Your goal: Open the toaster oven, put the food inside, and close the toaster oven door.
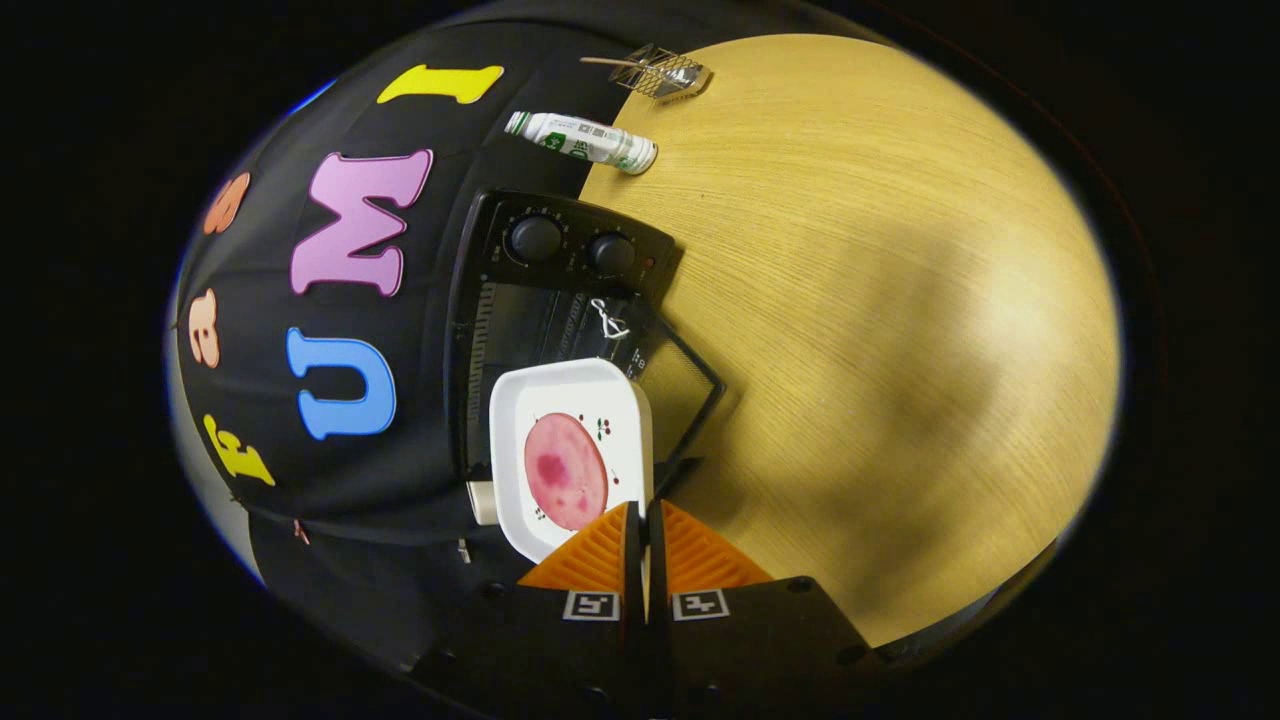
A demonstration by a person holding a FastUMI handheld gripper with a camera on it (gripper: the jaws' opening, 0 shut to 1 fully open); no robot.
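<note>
My gripper (645, 512) is shut on the near rim of a white square plate (545, 392), the rim pinched between both fingers. A round pink slice of food (566, 470) lies on the plate. Just beyond the plate stands the black toaster oven (560, 250) with two round knobs. Its glass door (685, 385) is swung open and down toward the wooden table (880, 300). The plate hangs in front of the oven's dark opening and covers part of it. I cannot tell whether the plate's far edge is inside the cavity.
A white bottle with a green label (582, 140) lies on its side beyond the oven at the table's back edge. A small wire rack (665, 72) sits farther back. The black booth wall runs behind the oven.
</note>
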